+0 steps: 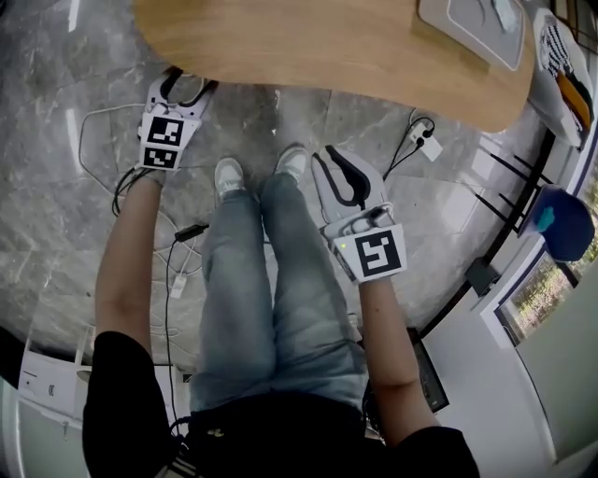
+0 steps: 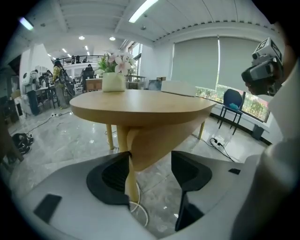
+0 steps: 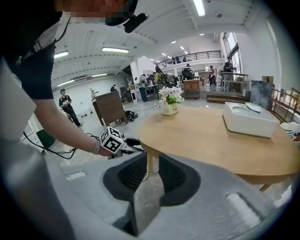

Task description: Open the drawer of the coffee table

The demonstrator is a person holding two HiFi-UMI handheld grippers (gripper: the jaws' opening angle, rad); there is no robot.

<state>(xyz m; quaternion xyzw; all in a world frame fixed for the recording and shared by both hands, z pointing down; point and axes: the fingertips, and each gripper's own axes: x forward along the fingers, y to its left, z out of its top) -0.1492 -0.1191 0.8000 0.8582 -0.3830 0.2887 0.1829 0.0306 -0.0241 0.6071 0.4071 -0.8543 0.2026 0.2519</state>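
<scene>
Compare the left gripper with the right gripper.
The left gripper has its jaws wide apart; the right gripper leaves only a narrow gap between its jaws. In the head view the left gripper is up at the edge of the table, while the right gripper hangs further back, beside the person's leg. Both are empty and point toward the table.

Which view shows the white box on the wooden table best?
The right gripper view: the white box shows whole, top and side. The head view cuts it off at the top edge; the left gripper view shows only its side.
</scene>
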